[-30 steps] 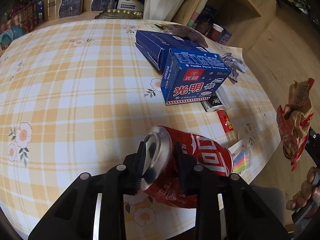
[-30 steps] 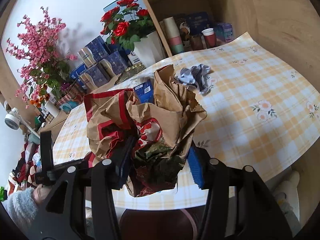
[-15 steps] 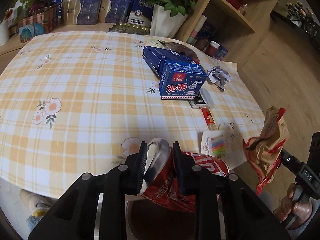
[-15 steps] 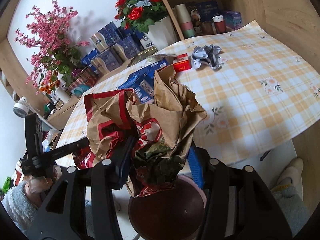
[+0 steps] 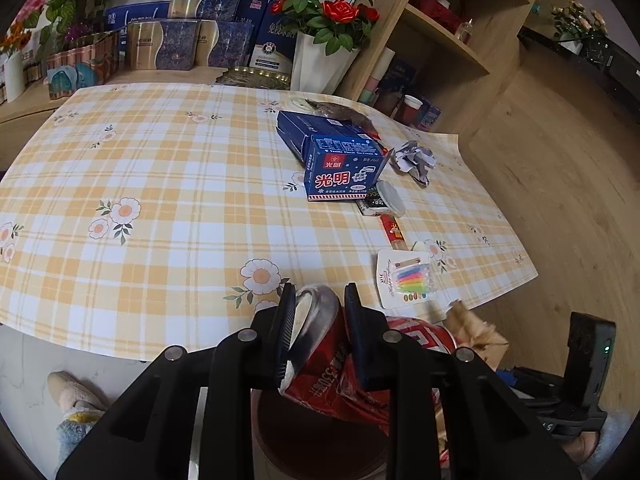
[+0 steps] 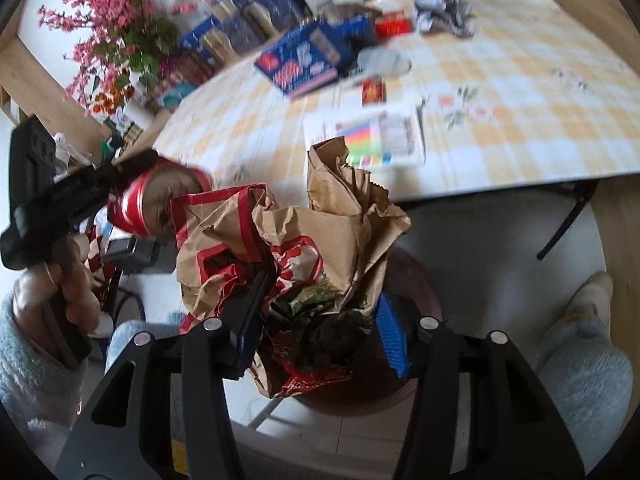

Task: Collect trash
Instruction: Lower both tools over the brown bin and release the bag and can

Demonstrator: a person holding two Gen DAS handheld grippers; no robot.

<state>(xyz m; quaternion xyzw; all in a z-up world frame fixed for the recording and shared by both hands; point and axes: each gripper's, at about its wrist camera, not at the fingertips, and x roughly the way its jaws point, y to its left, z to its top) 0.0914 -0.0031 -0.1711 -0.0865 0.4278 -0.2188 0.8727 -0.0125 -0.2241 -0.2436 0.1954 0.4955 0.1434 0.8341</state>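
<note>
Left wrist view: my left gripper (image 5: pixel 318 316) had its jaws pinching a crushed red can (image 5: pixel 340 360), held over the brown bin (image 5: pixel 312 436) just off the desk (image 5: pixel 168 184) edge. My right gripper (image 6: pixel 320 320) clamped a crumpled paper bag (image 6: pixel 320 236) above that same bin. Neither was dropped yet. Left on the desk, beyond the bin: blue carton (image 5: pixel 344 172), crumpled foil (image 5: pixel 414 158), candle card (image 5: pixel 406 278), small wrappers. I judged the job well short of done.
</note>
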